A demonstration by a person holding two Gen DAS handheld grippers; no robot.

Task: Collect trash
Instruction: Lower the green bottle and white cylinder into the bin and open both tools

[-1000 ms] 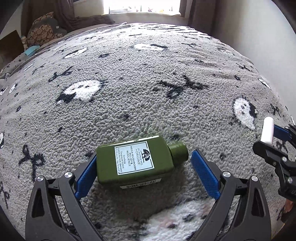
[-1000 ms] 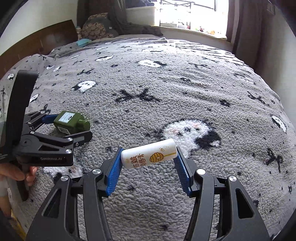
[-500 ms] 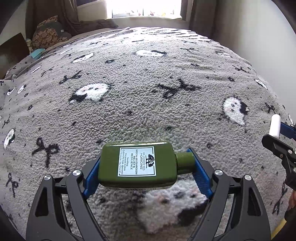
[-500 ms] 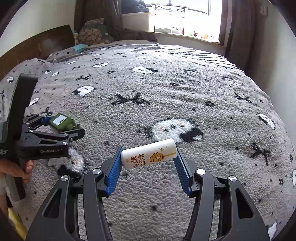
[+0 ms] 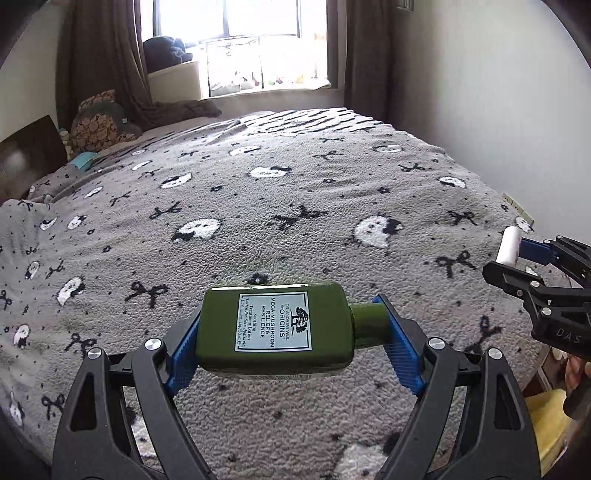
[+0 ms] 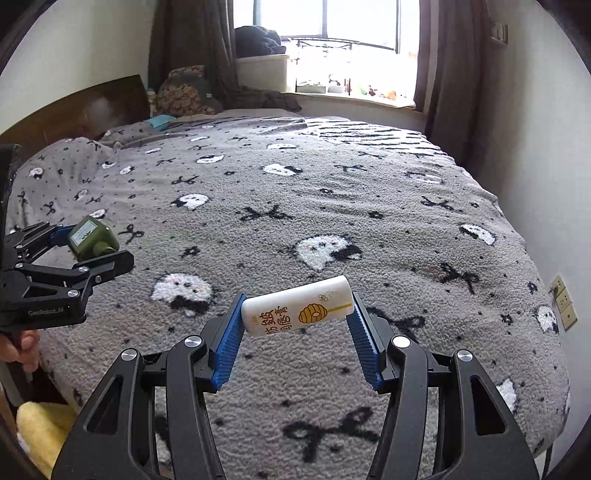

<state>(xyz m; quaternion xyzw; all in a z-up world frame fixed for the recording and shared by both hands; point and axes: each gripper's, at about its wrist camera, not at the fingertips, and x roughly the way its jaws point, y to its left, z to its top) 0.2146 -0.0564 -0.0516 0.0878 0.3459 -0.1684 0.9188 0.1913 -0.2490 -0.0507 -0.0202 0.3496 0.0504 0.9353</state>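
Two grippers, each carrying trash above the bed

The right gripper (image 6: 297, 328) clamps a white tube (image 6: 295, 305) end to end between its blue pads, clear of the grey patterned bed (image 6: 332, 206). Off the bed's left side, the left gripper (image 6: 83, 245) grips a green bottle (image 6: 90, 242), a hand (image 6: 18, 347) below it. Beyond the bed's far end, a window (image 6: 332, 22) between brown curtains (image 6: 439, 55).

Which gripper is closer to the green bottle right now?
Left. The left gripper is clamped on the green bottle, gripping base and cap. The right gripper is off to its side, clamped on the white tube.
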